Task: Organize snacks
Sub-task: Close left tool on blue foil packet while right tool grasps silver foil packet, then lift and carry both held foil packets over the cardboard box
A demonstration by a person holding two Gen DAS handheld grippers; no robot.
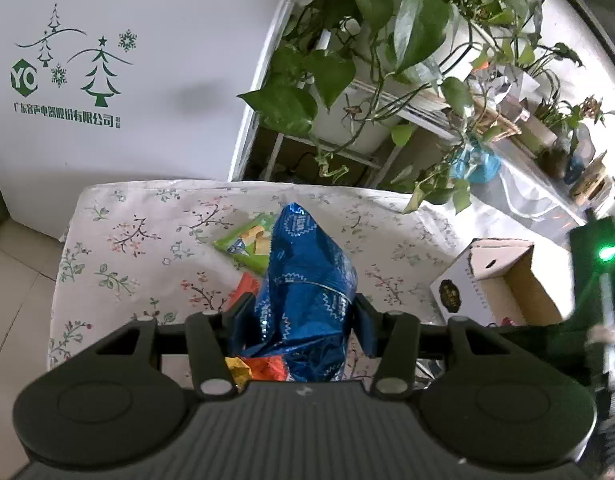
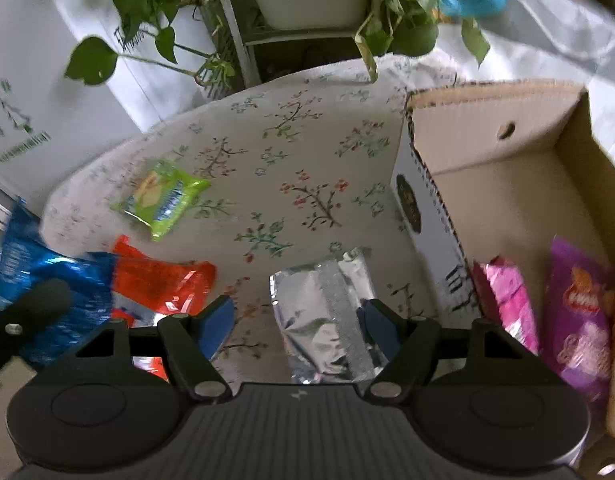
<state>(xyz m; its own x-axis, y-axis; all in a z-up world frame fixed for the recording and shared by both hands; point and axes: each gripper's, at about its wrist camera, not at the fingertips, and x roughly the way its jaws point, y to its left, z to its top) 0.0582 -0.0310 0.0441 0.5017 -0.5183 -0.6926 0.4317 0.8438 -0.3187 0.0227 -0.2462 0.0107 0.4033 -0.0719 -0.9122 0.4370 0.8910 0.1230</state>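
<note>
The left gripper (image 1: 303, 316) has its blue-padded fingers clamped on a crinkly blue foil snack bag (image 1: 307, 280), which stands lifted above the flowered tablecloth (image 1: 147, 240). Beyond it lies a flat green packet (image 1: 247, 246), and a glossy orange-red wrapper (image 1: 267, 368) peeks out beneath.

The right gripper (image 2: 301, 328) hangs over the cloth with its fingers apart, gripping nothing; a wrinkled silver pouch (image 2: 323, 320) lies flat between them, just beside the right pad (image 2: 381, 330).

To the right stands an open corrugated cardboard box (image 2: 487, 152), white outside and brown inside. Only the right wrist view looks into it: a pink packet (image 2: 507, 304) and a purple bag (image 2: 579, 312) lie at its near end. The left wrist view alone shows the white printed carton (image 1: 107, 80) behind the table and the leafy potted plants (image 1: 387, 32) on shelves.
</note>
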